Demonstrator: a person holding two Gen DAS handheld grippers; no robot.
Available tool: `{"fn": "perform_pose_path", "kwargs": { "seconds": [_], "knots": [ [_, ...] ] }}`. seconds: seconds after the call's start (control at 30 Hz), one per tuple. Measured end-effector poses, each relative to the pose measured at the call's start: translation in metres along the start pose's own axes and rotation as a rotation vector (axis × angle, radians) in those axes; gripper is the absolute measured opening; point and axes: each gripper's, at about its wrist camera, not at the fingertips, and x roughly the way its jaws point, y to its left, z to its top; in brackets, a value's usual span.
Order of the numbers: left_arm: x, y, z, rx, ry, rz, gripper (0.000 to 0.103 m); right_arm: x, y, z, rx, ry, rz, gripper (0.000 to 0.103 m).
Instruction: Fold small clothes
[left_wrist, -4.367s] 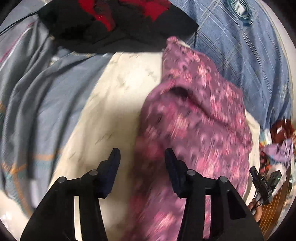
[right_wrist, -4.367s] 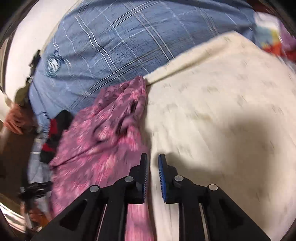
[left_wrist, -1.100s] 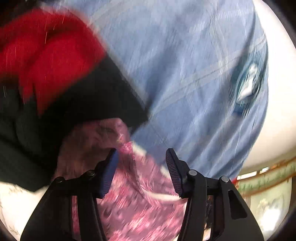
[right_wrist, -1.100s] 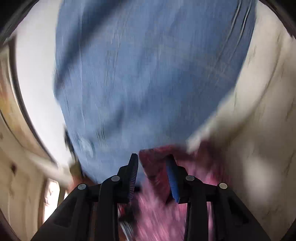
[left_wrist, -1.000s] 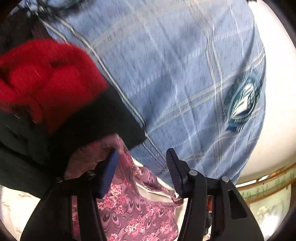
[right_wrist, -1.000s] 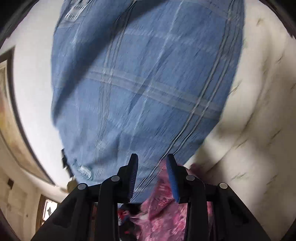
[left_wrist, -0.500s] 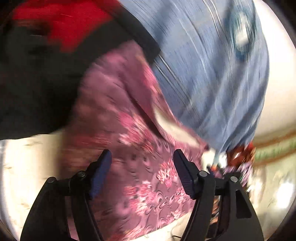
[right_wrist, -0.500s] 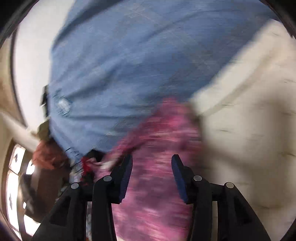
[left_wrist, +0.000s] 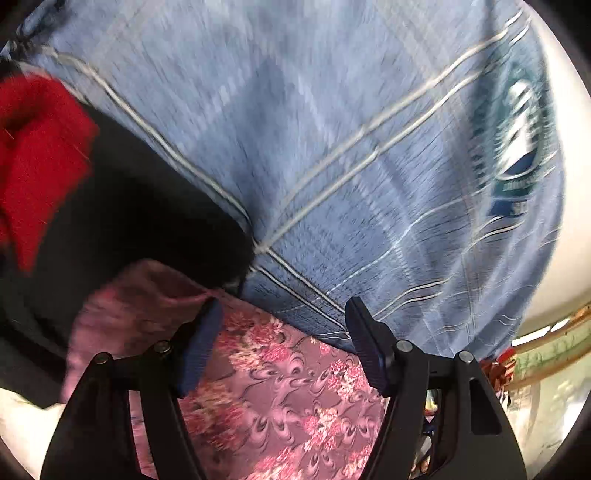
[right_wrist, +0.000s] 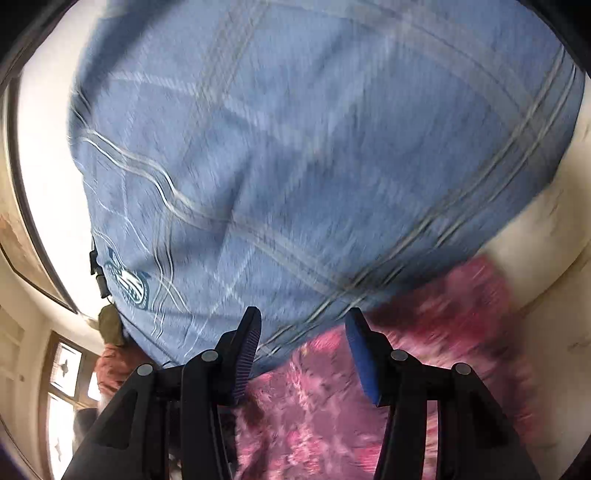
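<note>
A pink floral garment (left_wrist: 288, 391) lies on the bed, its far edge against a blue plaid cloth (left_wrist: 351, 147). My left gripper (left_wrist: 282, 325) hovers over that far edge, open, with no cloth pinched between its fingers. In the right wrist view the same pink garment (right_wrist: 332, 406) is blurred under my right gripper (right_wrist: 303, 336). This gripper is open too, and its pads press on nothing. A raised fold of the pink garment sits beside the left gripper's left finger (left_wrist: 201, 343).
A black and red garment (left_wrist: 74, 192) lies left of the pink one. The blue plaid cloth (right_wrist: 314, 166) fills the far side. Cream bedding (right_wrist: 554, 280) shows at the right. A window (right_wrist: 62, 398) and a wall are at the far left.
Both grippers' jaws stand wider than a second ago. The left wrist view swung over the pink garment and back to its far edge. The right gripper shifted sideways, and more pink cloth shows beneath it.
</note>
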Motion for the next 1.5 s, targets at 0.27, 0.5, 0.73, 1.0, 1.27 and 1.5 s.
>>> {"fn": "perform_pose_path", "kwargs": {
  "seconds": [0.27,0.5,0.73,1.0,1.27,1.5],
  "knots": [
    [-0.046,0.063,-0.048,0.149,0.13,0.173,0.07,-0.063,-0.033,-0.023,-0.154,0.083,-0.271,0.057],
    [-0.038,0.079,-0.077,0.072,0.206,0.091,0.062,-0.047,-0.043,-0.048,-0.143,0.221,-0.25,0.011],
    [-0.026,0.077,-0.078,0.015,0.183,0.173,0.033,-0.048,-0.034,-0.056,-0.259,0.176,-0.429,0.009],
    [-0.118,0.096,-0.113,0.005,0.1,0.032,0.068,-0.152,-0.039,-0.091,-0.12,0.06,-0.207,0.048],
    [-0.104,0.113,-0.169,-0.166,0.136,-0.12,0.082,-0.156,-0.062,-0.13,-0.009,0.078,-0.134,0.052],
    [-0.106,0.109,-0.15,-0.256,0.066,-0.191,0.029,-0.145,-0.017,-0.129,-0.181,0.079,-0.163,0.006]
  ]
}}
